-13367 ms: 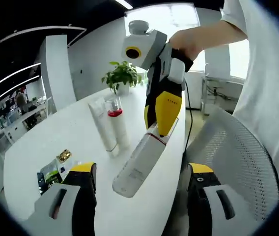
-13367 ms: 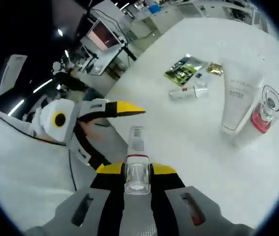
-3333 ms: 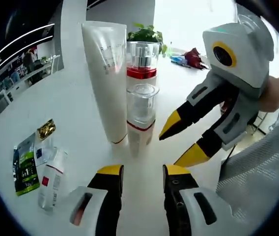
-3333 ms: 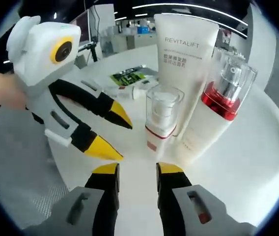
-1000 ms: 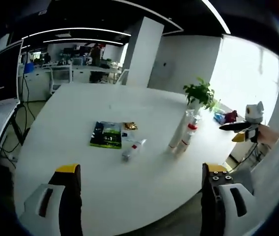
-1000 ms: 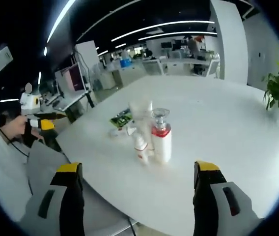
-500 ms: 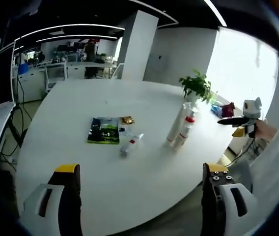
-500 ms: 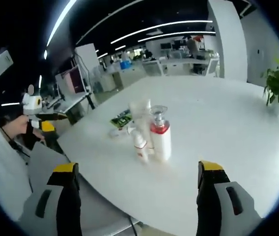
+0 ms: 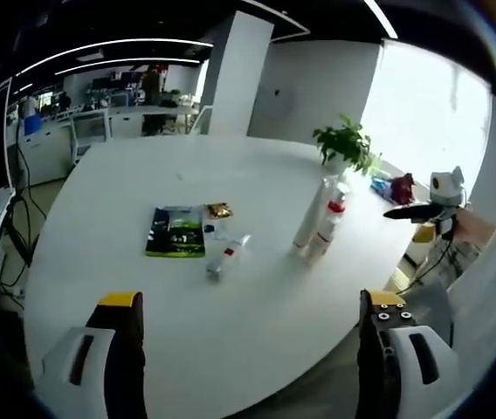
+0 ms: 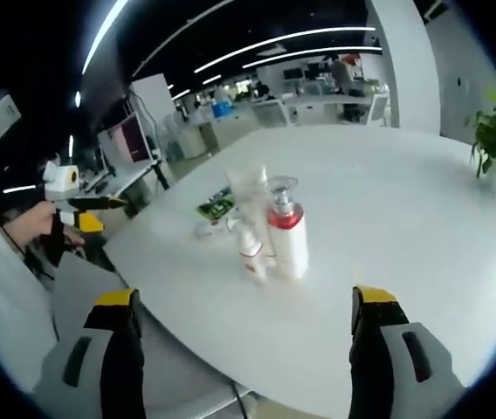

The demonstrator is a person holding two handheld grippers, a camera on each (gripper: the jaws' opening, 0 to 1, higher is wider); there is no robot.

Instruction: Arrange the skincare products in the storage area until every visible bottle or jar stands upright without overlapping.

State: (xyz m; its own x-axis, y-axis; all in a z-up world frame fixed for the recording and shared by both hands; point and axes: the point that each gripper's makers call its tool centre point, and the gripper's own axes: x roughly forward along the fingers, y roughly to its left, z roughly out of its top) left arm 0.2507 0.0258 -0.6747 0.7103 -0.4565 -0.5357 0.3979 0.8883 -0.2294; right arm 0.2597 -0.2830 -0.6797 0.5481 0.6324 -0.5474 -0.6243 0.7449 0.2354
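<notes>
While both pairs of tongs, left tongs (image 9: 248, 349) and right tongs (image 10: 244, 349), gape wide and empty off the tabletop (image 9: 143, 297) edge, three bottles (image 10: 270, 229) stand upright, clustered mid-tabletop. One small bottle (image 9: 222, 259) lies flat beside a green packet (image 9: 176, 231), apart from the cluster.

Broad bare stretches of the white table (image 9: 117, 227) lie open on every side of the items. Three upright bottles (image 10: 270, 231) stand tightly clustered (touching or nearly so), a small bottle (image 9: 227, 257) lies beside the green packet (image 9: 176, 231), and a potted plant (image 9: 344, 148) stands behind.
</notes>
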